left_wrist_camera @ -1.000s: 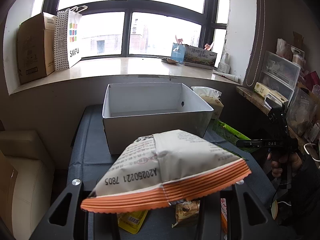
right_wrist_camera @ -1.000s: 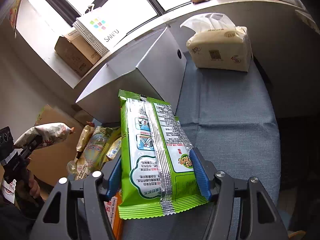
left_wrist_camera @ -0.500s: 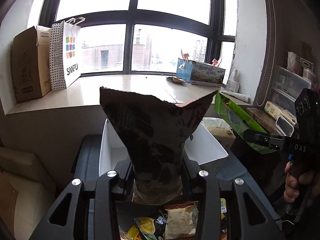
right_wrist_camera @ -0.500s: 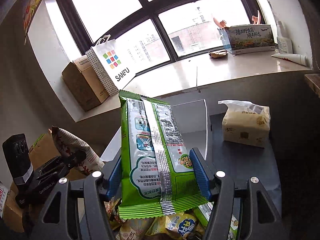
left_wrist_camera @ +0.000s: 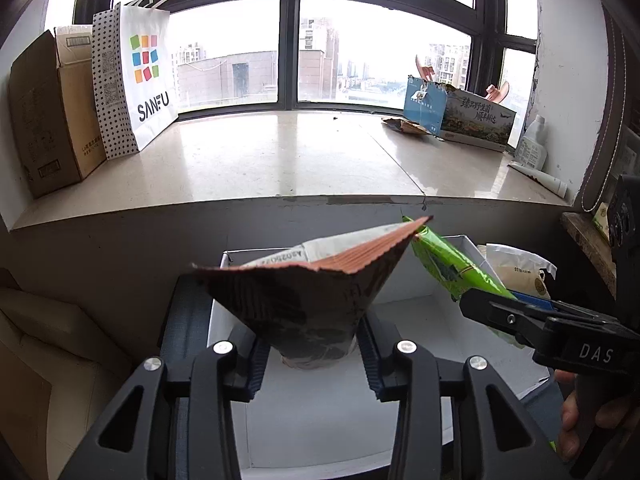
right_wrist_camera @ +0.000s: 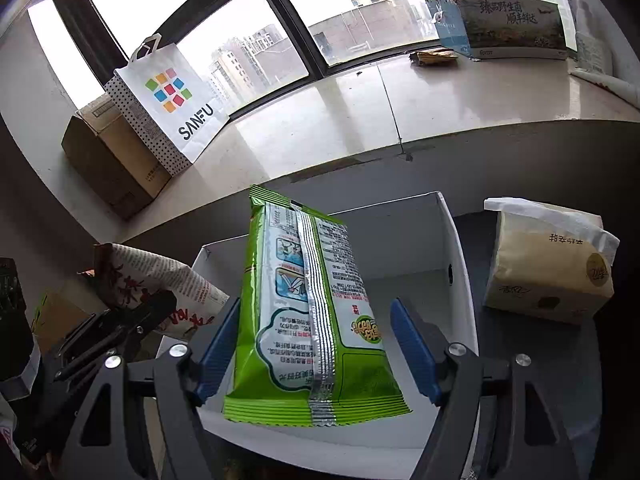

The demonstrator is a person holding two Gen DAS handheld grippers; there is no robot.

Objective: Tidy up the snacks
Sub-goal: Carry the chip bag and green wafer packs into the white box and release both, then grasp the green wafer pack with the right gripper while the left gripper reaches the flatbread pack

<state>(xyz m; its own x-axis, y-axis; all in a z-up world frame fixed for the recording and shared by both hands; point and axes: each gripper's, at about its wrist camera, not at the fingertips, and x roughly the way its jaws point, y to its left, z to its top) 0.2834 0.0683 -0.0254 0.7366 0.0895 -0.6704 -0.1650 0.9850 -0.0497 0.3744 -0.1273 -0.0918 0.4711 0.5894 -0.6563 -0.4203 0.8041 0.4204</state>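
Two snack bags are in my fingers, and both hang right over the white box — that is what counts now. The box floor is straight below my fingertips, so each bag only has to fall.

My left fingers are opening. The brown-and-white chip bag sits between them, standing up with its crimped orange edge on top and its long side going up and away from me. I cannot tell if the pads press on it or have just let go.

My right fingers are opening too, and here I can see it well — both blue pads stand apart from the green bag. It is between them with gaps on both sides. Its long side points away from me, toward the far wall of the box.

Both hands tip down and forward over the box, side by side, the left one by the left wall. The tissue pack sits on the worktop, just outside the box on my right.
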